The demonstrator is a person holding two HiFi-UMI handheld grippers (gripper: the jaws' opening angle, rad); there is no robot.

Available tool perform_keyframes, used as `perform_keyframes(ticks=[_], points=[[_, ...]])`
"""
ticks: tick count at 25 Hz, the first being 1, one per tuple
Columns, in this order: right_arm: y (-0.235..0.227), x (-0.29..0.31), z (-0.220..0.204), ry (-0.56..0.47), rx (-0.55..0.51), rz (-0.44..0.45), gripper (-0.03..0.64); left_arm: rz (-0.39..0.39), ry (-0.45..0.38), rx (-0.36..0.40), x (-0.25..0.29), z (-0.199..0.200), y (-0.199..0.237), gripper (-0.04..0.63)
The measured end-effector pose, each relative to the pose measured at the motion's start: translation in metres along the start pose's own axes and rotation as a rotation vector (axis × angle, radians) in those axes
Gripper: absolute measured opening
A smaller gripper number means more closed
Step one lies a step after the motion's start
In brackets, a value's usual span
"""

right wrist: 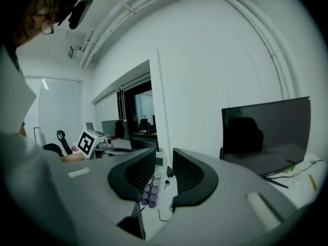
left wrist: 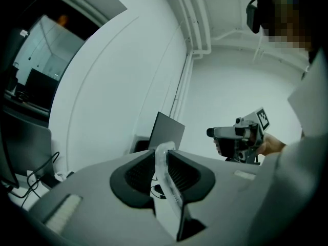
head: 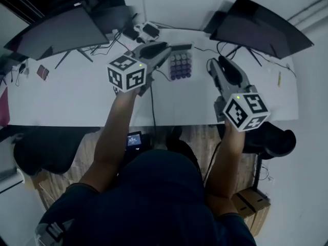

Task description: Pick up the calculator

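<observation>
White desk [head: 77, 96] runs across the middle of the head view, with a dark monitor [head: 56, 32] at upper left, another [head: 261, 27] at upper right, and loose cables between them.

The calculator [head: 180, 63] sits in the upper centre of that view, purple keys showing, just right of the left gripper [head: 165, 50]. In the left gripper view the jaws of this gripper [left wrist: 164, 160] are clenched on the calculator [left wrist: 165, 173], which shows there only as a thin pale slab seen edge-on. Pinching one side edge probably leaves the keys and display uncovered and lets the slab be tipped up from the desk. I cannot tell whether its far edge touches the desk or hangs clear.

The right gripper [head: 218, 65] hovers right of centre, well apart from the calculator. Its own view shows its jaws [right wrist: 164, 173] spread with nothing between them. Through the gap the calculator [right wrist: 149, 188] shows further off, key face turned this way. It looks held back as a spare, ready to steady the far side if the grip slips.

One container shows: a cardboard box [head: 250, 205] on the floor at lower right, flaps shut, contents hidden.
</observation>
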State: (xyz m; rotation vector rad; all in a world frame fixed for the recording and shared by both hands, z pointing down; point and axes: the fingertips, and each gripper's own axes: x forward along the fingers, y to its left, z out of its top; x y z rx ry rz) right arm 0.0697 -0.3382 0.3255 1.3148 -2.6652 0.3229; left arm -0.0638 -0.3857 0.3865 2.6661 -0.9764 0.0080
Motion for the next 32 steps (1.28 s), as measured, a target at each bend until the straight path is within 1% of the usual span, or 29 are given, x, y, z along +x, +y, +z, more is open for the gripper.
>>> perform_keyframes(ticks=[4, 7, 12, 16, 24, 32], points=[[0.019, -0.003, 0.017, -0.032, -0.054, 0.044, 0.087, -0.005, -0.019, 0.025, -0.014, 0.016, -0.006, 0.072], [0.031, -0.006, 0.028, -0.064, -0.032, 0.08, 0.086, -0.012, -0.026, 0.042, -0.024, 0.026, -0.01, 0.072], [0.032, -0.011, 0.034, -0.061, -0.038, 0.055, 0.086, -0.02, -0.035, 0.064, -0.037, 0.034, -0.019, 0.072], [0.041, -0.015, 0.038, -0.063, -0.057, 0.052, 0.086, -0.025, -0.036, 0.072, -0.046, 0.034, -0.024, 0.072], [0.047, -0.023, 0.042, -0.06, -0.074, 0.039, 0.086, -0.036, -0.029, 0.073, -0.052, 0.032, -0.035, 0.072], [0.052, -0.029, 0.035, -0.053, -0.077, 0.027, 0.086, -0.044, -0.024, 0.071, -0.056, 0.024, -0.04, 0.072]])
